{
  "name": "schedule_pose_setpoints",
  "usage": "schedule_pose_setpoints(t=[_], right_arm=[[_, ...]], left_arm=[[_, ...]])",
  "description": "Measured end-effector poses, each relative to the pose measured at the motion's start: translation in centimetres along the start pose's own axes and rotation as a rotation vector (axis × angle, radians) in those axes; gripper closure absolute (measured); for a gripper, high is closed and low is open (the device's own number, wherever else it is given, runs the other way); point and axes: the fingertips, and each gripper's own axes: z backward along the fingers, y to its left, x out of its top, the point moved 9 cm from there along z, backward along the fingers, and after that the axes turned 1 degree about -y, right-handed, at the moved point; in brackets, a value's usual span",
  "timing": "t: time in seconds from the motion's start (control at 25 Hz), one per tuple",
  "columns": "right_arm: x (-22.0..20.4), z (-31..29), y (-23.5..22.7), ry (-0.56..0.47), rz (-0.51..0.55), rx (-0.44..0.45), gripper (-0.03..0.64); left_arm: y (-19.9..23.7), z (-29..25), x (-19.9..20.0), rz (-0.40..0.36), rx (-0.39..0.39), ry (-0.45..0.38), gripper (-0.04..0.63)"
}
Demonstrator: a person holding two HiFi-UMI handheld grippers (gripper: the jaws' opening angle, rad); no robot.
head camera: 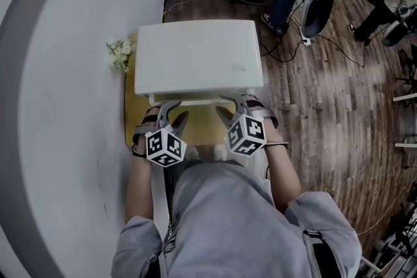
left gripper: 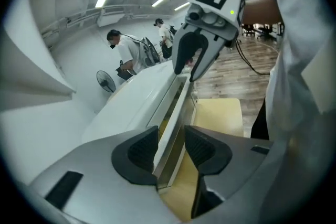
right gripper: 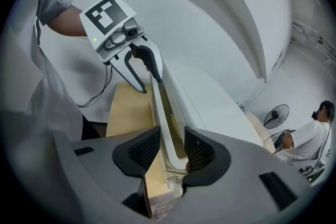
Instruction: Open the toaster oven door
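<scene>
A white toaster oven [head camera: 195, 58] stands on a yellow table top [head camera: 199, 130], seen from above. Its long white door handle [head camera: 195, 99] runs along the front edge. My left gripper [head camera: 174, 115] sits at the handle's left part and my right gripper [head camera: 229, 109] at its right part. In the left gripper view the handle [left gripper: 176, 107] passes between the spread jaws of the left gripper [left gripper: 172, 147], with a gap at one pad. In the right gripper view the handle [right gripper: 164, 113] likewise lies between the spread jaws of the right gripper [right gripper: 172, 148]. Neither pair of pads clamps it.
A curved white wall [head camera: 65, 75] runs close along the left. A small bunch of flowers [head camera: 120, 54] lies by the oven's left rear. On the wooden floor [head camera: 326, 94] to the right are cables, a standing fan [head camera: 317, 13] and people further back.
</scene>
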Motion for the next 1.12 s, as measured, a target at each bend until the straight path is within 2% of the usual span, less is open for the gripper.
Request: schedule_pose_setpoints(t=[0.2,0.48,0.76,1.12], right_arm=[[0.2,-1.7,0.6,0.089,0.047,0.04,0.482],[-0.2,-3.3,1.0,0.155,0.097,0.048,0.507],[0.2,-3.4,1.4,0.177,0.127,0.048,0.529],[-0.4,-2.9,2.3,0.161,0.153,0.063,0.537]], left_arm=[[0.2,-1.5,-0.3,-0.113,-0.014,0.08,0.44],[0.4,-2.7,-0.7,-0.189,-0.027,0.145,0.436],[0.4,-2.7,-0.8,-0.181,-0.007,0.157,0.477],[-0.9,-2.7,-0.7,-0.175,0.017,0.181,0.482]])
